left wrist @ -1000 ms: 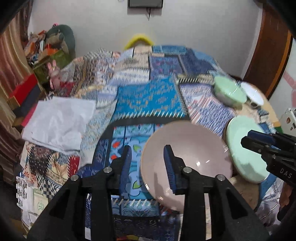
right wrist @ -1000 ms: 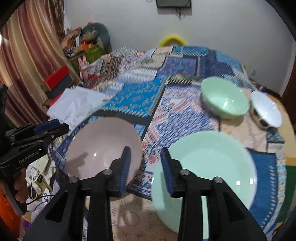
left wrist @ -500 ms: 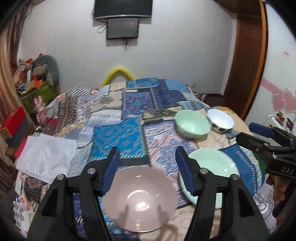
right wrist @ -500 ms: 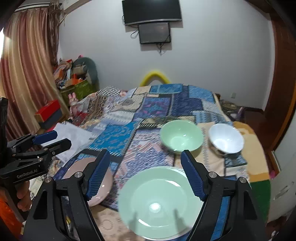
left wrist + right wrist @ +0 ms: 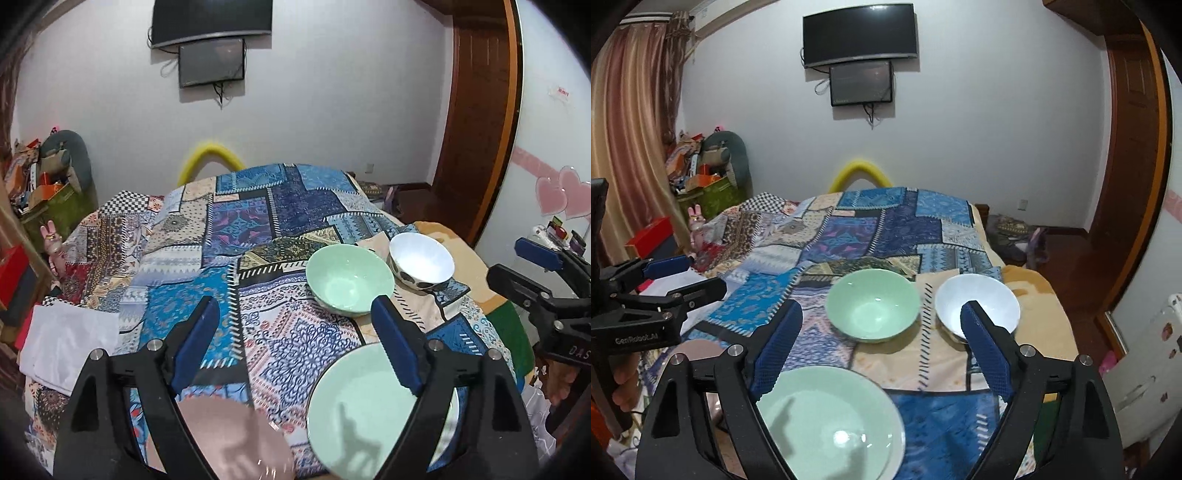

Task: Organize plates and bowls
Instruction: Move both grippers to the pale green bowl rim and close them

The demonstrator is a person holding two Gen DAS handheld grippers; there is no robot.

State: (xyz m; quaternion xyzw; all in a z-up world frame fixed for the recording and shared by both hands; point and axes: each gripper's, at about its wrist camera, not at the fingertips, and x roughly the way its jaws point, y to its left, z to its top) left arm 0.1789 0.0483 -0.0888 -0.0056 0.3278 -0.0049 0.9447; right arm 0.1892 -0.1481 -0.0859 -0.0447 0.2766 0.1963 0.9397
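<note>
A patchwork bedspread is covering the bed under two wall screens. You are holding both tools over its near end: the left hand-held gripper and the right hand-held gripper have just been opening, now gaping wide, gripping nothing. The pink plate and green plate are lying side by side below; the green bowl and white bowl are sitting just beyond.

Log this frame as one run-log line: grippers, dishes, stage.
left gripper: open, just opening, empty | right gripper: open, just opening, empty | pink plate, green plate, green bowl, white bowl separate on bed | stage: plates released
</note>
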